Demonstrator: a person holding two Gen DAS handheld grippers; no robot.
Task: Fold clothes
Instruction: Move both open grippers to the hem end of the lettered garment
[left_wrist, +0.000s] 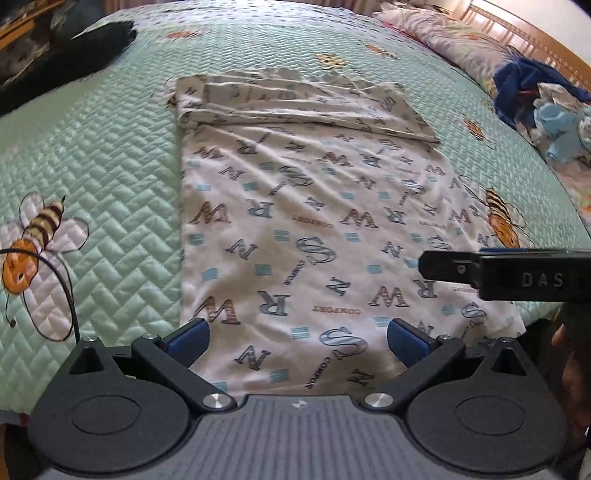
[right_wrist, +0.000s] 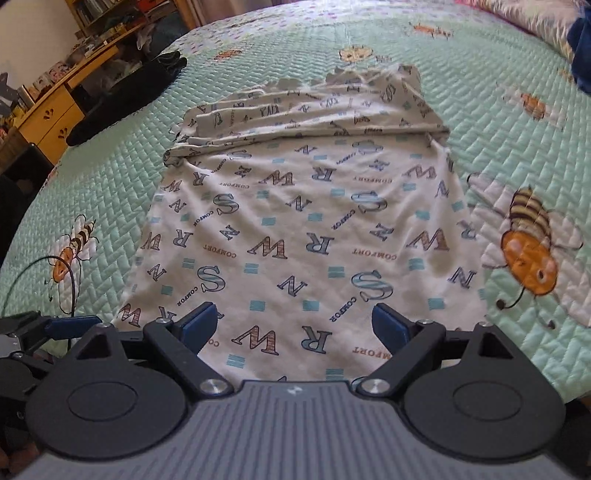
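A white garment (left_wrist: 303, 221) printed with letters lies flat on the green quilted bedspread (left_wrist: 110, 177), its far end folded over into a band. My left gripper (left_wrist: 297, 338) hovers over the garment's near edge, jaws wide apart, nothing between the blue pads (left_wrist: 188, 336). In the right wrist view the same garment (right_wrist: 303, 229) spreads ahead, and my right gripper (right_wrist: 293, 326) stands open above its near edge, pads (right_wrist: 391, 326) clear of the cloth. The right gripper's black finger (left_wrist: 498, 271) pokes in from the right of the left wrist view.
A dark garment (right_wrist: 125, 99) lies at the bed's far left. A pile of blue and white clothes (left_wrist: 546, 110) sits at the far right by a pillow (left_wrist: 454, 40). A wooden desk (right_wrist: 55, 110) stands beyond the bed. A thin black cable (left_wrist: 62, 280) crosses the quilt.
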